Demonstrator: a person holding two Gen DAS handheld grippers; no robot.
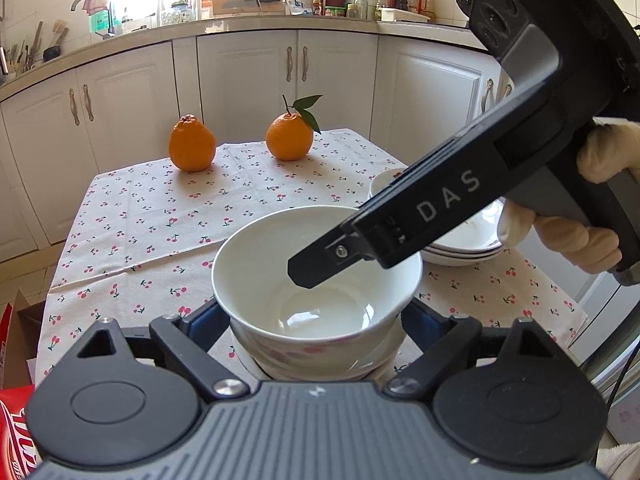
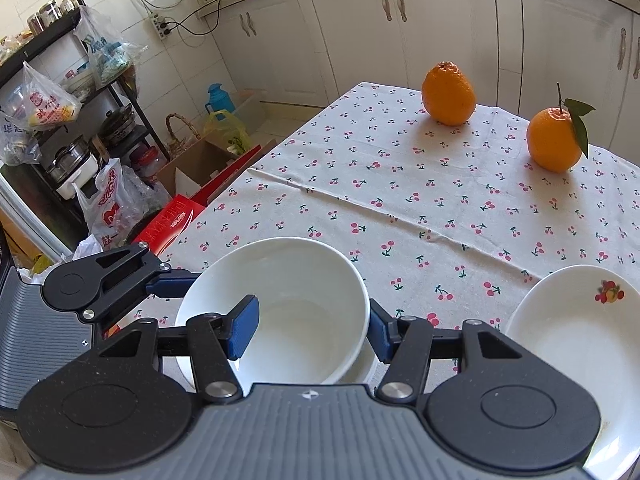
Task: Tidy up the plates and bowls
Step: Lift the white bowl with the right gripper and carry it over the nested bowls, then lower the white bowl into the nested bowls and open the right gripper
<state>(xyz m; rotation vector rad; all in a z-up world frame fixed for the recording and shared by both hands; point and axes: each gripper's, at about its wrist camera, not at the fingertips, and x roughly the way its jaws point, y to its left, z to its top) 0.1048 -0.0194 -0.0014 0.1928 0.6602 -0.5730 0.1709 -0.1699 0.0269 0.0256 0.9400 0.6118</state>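
The bowl (image 2: 276,312) sits near the table (image 2: 400,200) edge on another dish, your right tongs (image 2: 308,330) pinching its rim, one pad inside, while your left tongs (image 1: 316,320) stand wide around its sides. You seem to be seating it; next, release gently.

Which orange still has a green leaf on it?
The right orange, the one closer to the stack of plates. A stem with a green leaf sticks up from it. The other orange has a bumpy top and no leaf.
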